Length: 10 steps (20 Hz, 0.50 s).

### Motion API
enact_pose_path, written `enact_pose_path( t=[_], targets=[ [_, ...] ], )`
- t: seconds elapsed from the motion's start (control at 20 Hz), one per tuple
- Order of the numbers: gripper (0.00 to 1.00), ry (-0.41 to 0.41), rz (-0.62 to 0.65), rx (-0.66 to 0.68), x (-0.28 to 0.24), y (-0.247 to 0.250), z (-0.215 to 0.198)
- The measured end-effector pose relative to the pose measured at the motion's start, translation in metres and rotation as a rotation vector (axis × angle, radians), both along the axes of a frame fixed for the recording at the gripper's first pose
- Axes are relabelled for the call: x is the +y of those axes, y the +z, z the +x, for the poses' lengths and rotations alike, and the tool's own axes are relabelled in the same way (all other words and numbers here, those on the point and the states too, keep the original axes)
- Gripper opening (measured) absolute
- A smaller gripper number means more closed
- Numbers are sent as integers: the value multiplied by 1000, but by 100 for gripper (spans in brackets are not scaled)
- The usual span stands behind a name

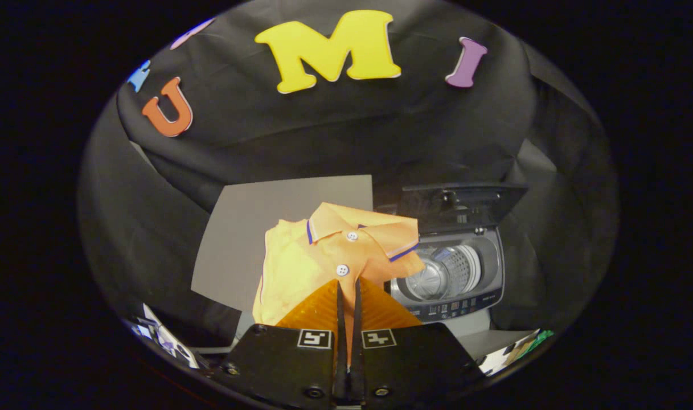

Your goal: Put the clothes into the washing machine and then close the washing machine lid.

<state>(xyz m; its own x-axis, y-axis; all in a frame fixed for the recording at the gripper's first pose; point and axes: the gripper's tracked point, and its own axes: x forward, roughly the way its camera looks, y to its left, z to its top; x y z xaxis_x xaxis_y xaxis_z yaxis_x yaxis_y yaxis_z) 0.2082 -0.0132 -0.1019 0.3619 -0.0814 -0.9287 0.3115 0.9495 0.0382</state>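
Gripper [347, 287] clenched on the shirt [329, 256]: both fingers pinch a fold of the placket just below the lower button, with almost no gap between them. The shirt hangs lifted, collar up, bunched over the fingertips and draping down to the left; it looks clear of the grey mat [249, 228] beyond it. Holding it near the collar probably keeps the cloth gathered in one bundle so it will fit through the opening.

Washer [451, 273] sits to the right, a little beyond the shirt. Its lid [460, 205] stands raised at the far side, leaving the drum [446, 273] exposed from above; the drum seems empty. The shirt's right sleeve overlaps the washer's left edge in this view; contact cannot be told.

Judgement: carry stage. Shirt is not yet in the drum, and the lid is not yet closed.
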Motion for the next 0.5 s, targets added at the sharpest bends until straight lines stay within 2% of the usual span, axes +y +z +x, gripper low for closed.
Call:
enact_pose_path(
  t=[0.3,0.5],
  targets=[
    [6,-54,24,-22,-55,4,-22],
    [6,-45,18,-19,-107,5,-26]
  ],
)
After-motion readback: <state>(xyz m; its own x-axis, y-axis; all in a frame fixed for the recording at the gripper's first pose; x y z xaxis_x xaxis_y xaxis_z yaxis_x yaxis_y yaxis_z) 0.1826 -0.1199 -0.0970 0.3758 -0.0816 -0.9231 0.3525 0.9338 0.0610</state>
